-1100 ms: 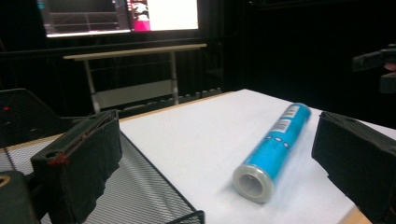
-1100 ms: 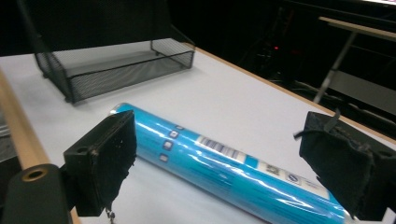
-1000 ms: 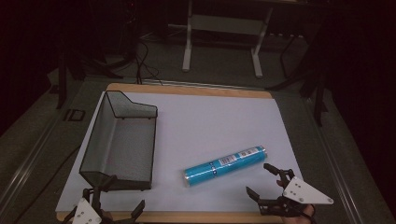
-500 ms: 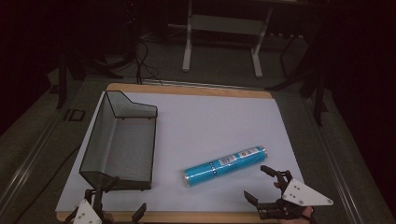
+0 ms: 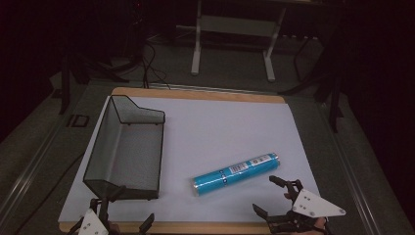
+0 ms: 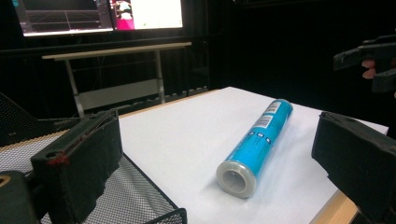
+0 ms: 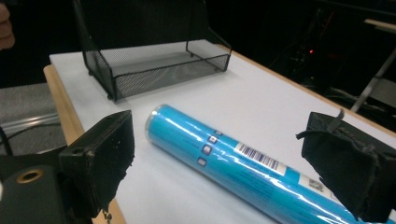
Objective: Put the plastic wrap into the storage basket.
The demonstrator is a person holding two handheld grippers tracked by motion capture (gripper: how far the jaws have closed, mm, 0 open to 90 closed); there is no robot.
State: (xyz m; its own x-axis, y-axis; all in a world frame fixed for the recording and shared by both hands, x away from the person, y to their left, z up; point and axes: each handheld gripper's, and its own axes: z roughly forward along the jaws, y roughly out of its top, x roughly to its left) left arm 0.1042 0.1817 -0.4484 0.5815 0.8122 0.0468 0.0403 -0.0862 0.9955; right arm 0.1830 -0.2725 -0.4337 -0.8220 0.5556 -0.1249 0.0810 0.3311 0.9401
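Tube (image 5: pixel 236 174) lies on the white surface (image 5: pixel 230 127), just right of the mesh tray (image 5: pixel 128 147). Right gripper (image 5: pixel 269 196) sits near the tube's right end, fingers apart; left gripper (image 5: pixel 123 210) waits below the tray, fingers apart.

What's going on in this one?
A person holds a gripper in each hand at the near edge of a white-topped table. The right gripper, jaws open, sits just short of a blue tube lying flat. The left gripper, also open, is by the near end of a black mesh tray. Nothing is gripped yet.
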